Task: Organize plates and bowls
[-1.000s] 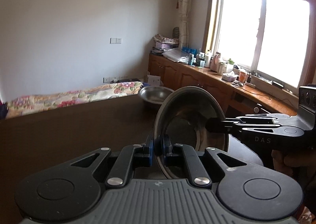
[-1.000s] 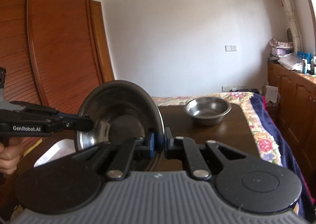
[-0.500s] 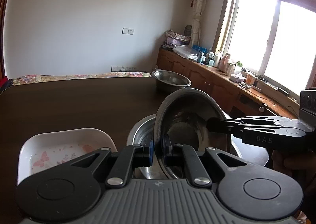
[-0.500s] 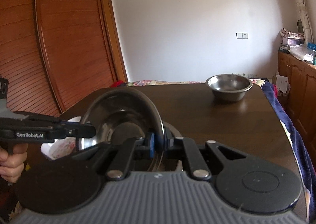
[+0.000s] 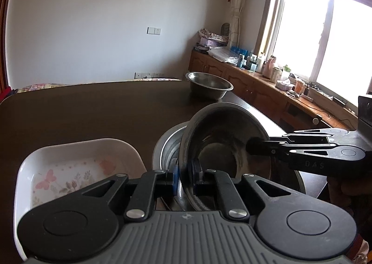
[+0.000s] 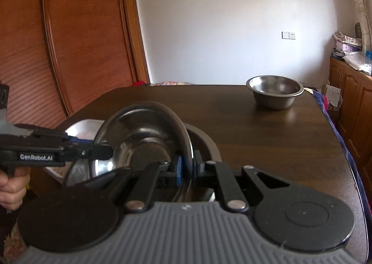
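Both grippers hold one steel bowl (image 5: 218,138) by its rim, tilted nearly on edge. My left gripper (image 5: 186,176) is shut on its near rim. My right gripper (image 6: 187,167) is shut on the opposite rim and shows in the left wrist view (image 5: 252,147). The held bowl (image 6: 144,136) hangs just above a larger steel bowl (image 5: 169,143) that rests on the dark table (image 5: 93,110). A white rectangular dish (image 5: 76,166) with butterfly print lies left of it. Another steel bowl (image 5: 209,87) stands at the table's far right; it also shows in the right wrist view (image 6: 274,90).
A wooden wardrobe (image 6: 69,43) stands left of the table. A wooden counter (image 5: 267,82) crowded with bottles and boxes runs under the window on the right. A bed with a floral cover (image 5: 37,86) lies beyond the table's far edge.
Both grippers have come down with the held bowl toward the table. The larger steel bowl and the white dish have come into view beneath it.
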The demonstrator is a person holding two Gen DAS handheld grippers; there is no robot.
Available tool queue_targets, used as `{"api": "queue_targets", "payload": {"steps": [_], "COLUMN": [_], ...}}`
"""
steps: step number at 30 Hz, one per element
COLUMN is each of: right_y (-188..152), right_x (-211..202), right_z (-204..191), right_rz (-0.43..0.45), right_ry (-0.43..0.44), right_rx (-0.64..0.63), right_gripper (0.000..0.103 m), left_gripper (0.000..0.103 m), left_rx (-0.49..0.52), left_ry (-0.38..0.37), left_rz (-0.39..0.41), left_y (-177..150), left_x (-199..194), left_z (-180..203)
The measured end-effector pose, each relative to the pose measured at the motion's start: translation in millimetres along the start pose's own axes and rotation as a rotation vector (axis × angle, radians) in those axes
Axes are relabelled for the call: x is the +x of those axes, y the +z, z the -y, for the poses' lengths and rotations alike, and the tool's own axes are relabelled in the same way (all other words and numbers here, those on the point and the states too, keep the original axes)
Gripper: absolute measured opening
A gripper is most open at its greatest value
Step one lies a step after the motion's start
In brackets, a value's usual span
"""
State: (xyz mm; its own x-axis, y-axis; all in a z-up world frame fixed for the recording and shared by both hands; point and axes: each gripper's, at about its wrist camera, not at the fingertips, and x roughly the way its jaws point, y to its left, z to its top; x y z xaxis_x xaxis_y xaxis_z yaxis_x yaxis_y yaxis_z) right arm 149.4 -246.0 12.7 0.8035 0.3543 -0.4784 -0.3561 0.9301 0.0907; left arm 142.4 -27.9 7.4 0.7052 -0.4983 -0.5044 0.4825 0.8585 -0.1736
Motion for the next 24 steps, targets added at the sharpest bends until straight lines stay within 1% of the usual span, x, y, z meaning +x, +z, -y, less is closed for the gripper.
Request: {"api": "queue_targets", "payload": {"steps": [9,14,17,24], "right_y": [0,2,3,8], "right_x": [-1,-1,-3,-9], "right_z": [-5,0,2,7], "right_rz": [0.001,0.0,0.016,0.038], "right_ry": [-0.018,0.002,0.001,0.011], "right_rx": [-0.05,-0.022,-0.017,-0.006], "right_gripper": [0.012,0.013,0.014,0.014], "left_gripper": [0.041,0.042,0.044,0.045], "left_rx": [0.015,0.011,0.006,0.004], "left_ry": [0.012,0.014,0.017,0.023], "left_rz": [0.009,0.009,0.015,0.025], "left_y": [-2,-5,-5,-2], "left_x": [1,-2,-5,-8], "left_z": [1,-2,-3,-4]}}
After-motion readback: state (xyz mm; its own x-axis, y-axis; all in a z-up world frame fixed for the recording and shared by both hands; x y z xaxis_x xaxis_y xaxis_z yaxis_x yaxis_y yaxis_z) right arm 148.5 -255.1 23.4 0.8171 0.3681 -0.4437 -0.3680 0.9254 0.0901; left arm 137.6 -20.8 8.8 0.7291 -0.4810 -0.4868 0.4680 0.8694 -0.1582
